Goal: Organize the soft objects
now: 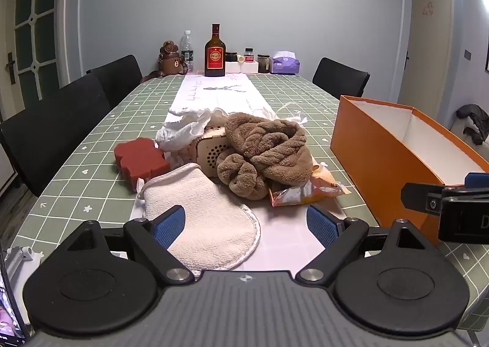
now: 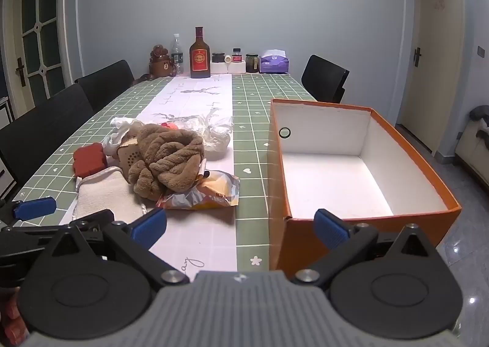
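Green checked cloth covers the long counter (image 1: pixel 91 145), with a white runner down its middle and bottles and jars ranged against the far blue-grey wall. Low over the near end, the left tool (image 1: pixel 246 224) points forward along the runner, its blue fingers (image 1: pixel 169 226) spread wide apart and holding nothing. A cream wash mitt (image 1: pixel 207 218) lies flat between and just ahead of them, partly beneath the left finger. Beyond it sit a brown knotted towel (image 1: pixel 266 148), a red sponge (image 1: pixel 140 159) and a snack packet (image 1: pixel 305 191) tucked under the towel. The right tool (image 2: pixel 240 229) hovers at the near corner of the open orange box (image 2: pixel 351 234), jaws likewise wide and empty, one finger over the box rim. The soft pile lies well to its left.
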Tool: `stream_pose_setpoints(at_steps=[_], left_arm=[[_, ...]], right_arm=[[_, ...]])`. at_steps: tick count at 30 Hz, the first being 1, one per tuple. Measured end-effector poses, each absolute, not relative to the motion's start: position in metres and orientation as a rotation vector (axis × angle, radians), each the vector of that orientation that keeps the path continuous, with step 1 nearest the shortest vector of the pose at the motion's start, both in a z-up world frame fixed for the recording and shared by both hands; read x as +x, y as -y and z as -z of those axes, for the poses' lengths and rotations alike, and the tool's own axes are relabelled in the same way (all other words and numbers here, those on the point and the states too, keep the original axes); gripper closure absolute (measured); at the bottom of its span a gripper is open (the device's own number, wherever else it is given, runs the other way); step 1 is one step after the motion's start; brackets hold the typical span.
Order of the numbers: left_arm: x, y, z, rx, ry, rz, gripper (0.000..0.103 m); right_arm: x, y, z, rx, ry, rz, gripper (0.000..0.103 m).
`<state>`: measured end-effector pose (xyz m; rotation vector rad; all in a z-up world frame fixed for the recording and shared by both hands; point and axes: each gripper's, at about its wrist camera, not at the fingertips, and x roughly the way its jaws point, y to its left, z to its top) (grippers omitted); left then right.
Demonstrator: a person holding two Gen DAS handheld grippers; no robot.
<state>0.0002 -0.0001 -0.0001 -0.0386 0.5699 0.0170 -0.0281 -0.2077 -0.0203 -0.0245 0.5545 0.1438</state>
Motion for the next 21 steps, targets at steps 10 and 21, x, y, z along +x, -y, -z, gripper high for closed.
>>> stream_pose_setpoints(at_steps=[10, 21], left_arm=[[-0.0031, -0.0025, -0.0007, -0.050, -0.572, -0.019, 0.000], [0.0003, -0.0010, 0.0011, -0.040, -0.579, -0.025, 0.000]], right_arm=[[-0.0253, 0.2038, 0.0216, -0.033, -0.562, -0.150, 0.003], [-0.0284, 0.2037, 0.0227, -0.041, -0.554, -0.150, 0.003]])
